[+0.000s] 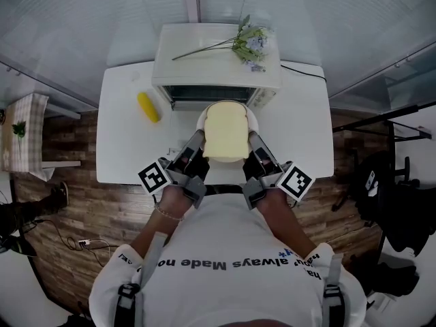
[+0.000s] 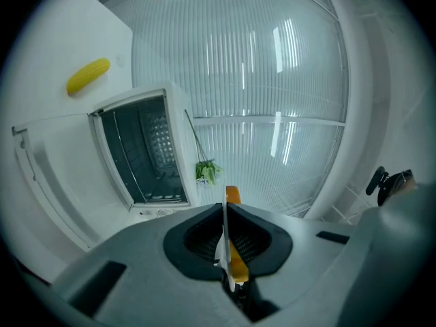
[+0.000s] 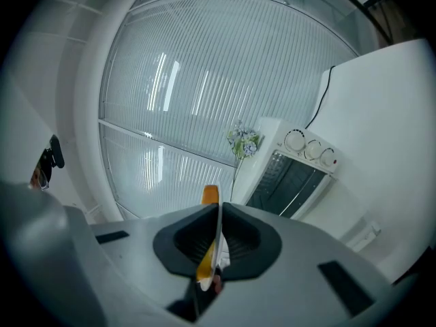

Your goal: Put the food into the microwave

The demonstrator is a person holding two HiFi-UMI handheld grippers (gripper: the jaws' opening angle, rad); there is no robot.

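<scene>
**Over the white table: plate of bread held by both grippers**

Head view. Above the near edge of the white rectangular table (image 1: 122, 142), a round white plate (image 1: 253, 116) carries a pale square slice of bread (image 1: 225, 133). The left gripper (image 1: 197, 142) grips the plate's left rim and the right gripper (image 1: 253, 142) grips its right rim. Just beyond the plate stands a white box-shaped microwave (image 1: 216, 60), its dark cavity facing the person. A spray of artificial flowers (image 1: 248, 43) lies on its top. A yellow corn cob (image 1: 148, 106) lies on the table, left of the microwave.

Left gripper view. The left gripper (image 2: 225, 237) has its jaws closed together on the thin white plate (image 2: 224, 230), seen edge-on. The orange crust of the bread (image 2: 233, 195) rises just beside the rim. The microwave (image 2: 146, 148) is ahead to the left with its door down and a wire rack visible inside. The flowers (image 2: 206, 172) and the corn cob (image 2: 88, 75) are also in view.

Right gripper view. The right gripper (image 3: 216, 240) has its jaws likewise clamped on the plate (image 3: 218, 230), with the bread (image 3: 210, 195) crust showing above it. The microwave (image 3: 293, 176) is ahead to the right, with three round dials (image 3: 310, 148) beside the opening and the flowers (image 3: 244, 142) on its top.
</scene>
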